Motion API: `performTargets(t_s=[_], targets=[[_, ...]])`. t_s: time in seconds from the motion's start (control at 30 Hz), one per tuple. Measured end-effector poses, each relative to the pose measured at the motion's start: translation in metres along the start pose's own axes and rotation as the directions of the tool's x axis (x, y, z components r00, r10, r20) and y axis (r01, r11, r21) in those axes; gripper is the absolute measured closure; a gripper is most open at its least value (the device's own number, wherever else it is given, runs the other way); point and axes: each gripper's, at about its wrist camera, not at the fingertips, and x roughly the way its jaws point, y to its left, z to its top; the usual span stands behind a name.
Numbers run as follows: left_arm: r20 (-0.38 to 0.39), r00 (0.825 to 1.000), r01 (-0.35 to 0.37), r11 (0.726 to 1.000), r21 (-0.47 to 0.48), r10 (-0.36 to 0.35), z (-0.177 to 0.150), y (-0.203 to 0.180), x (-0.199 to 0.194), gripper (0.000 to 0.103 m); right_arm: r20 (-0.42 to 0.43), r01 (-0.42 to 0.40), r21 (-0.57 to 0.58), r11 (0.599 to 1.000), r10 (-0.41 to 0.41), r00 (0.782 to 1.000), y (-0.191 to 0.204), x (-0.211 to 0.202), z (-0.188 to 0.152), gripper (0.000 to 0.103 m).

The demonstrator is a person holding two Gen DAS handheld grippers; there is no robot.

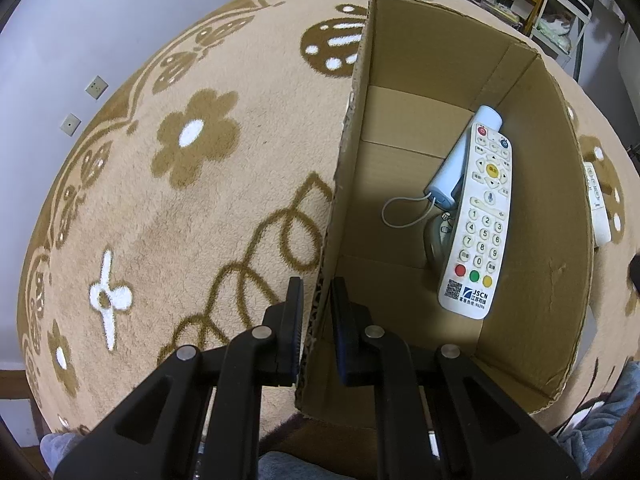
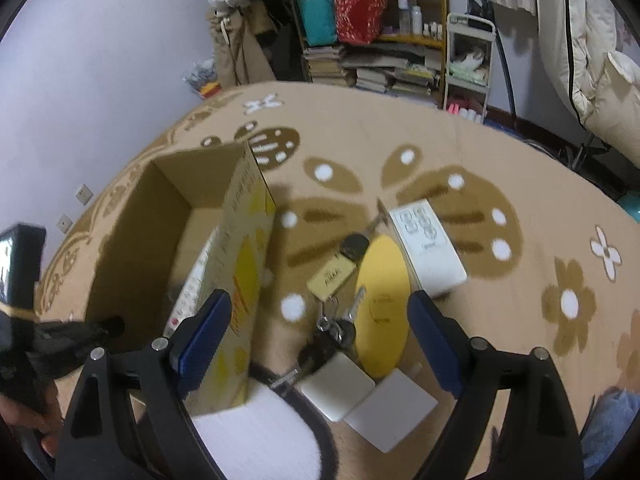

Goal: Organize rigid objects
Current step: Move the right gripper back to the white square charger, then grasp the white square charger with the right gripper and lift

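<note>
Cardboard box [image 1: 452, 208] on a patterned rug already holds a white remote [image 1: 476, 216]. Left gripper [image 1: 316, 320] pinches the box wall, steadying it. Right gripper [image 2: 320, 340] hangs wide and empty above keys [image 2: 334, 330] and a yellow oval case [image 2: 382, 300] beside the box; picking one up likely comes next.

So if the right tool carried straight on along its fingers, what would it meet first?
Probably the bunch of keys and the yellow oval case on the rug, both lying between the open right tool's fingers. Depth is unclear, so which comes first is uncertain.
</note>
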Motion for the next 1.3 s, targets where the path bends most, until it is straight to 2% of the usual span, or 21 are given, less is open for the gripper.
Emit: performTargets(t_s=[0.27,0.57,0.63,0.77,0.83,0.87,1.17,1.3], targets=[[0.009,1.0,-0.017,1.0,0.012,0.017,-0.001,-0.004,-0.002,0.09,-0.107,0.052,-0.105,0.993,-0.064,0.992,0.011,0.025,-0.021,0.009],[0.007,1.0,-0.016,1.0,0.011,0.016,0.0,-0.002,-0.002,0.09,-0.225,0.033,-0.218,0.975,-0.083,0.971,0.018,0.049,-0.038,0.009],[0.007,1.0,-0.017,1.0,0.012,0.017,0.0,-0.003,-0.002,0.09,-0.249,0.028,-0.243,0.97,-0.09,0.964,0.02,0.054,-0.042,0.012],[0.008,1.0,-0.016,1.0,0.013,0.016,-0.001,-0.002,-0.002,0.09,-0.299,0.039,-0.305,0.952,-0.134,0.945,0.024,0.069,-0.053,0.03],[0.009,1.0,-0.022,1.0,0.019,0.021,-0.001,-0.003,-0.001,0.09,-0.301,0.057,-0.336,0.94,-0.165,0.939,0.023,0.074,-0.057,0.035],[0.01,1.0,-0.022,1.0,0.019,0.022,-0.001,-0.003,-0.001,0.09,-0.312,0.054,-0.328,0.943,-0.162,0.936,0.021,0.076,-0.058,0.038],[0.009,1.0,-0.021,1.0,0.017,0.02,-0.001,-0.002,-0.001,0.09,-0.324,0.035,-0.25,0.968,-0.118,0.939,0.013,0.071,-0.053,0.038],[0.018,1.0,-0.012,1.0,0.007,0.012,-0.001,-0.002,-0.004,0.09,-0.285,0.037,-0.188,0.981,-0.091,0.954,0.006,0.057,-0.038,0.038]])
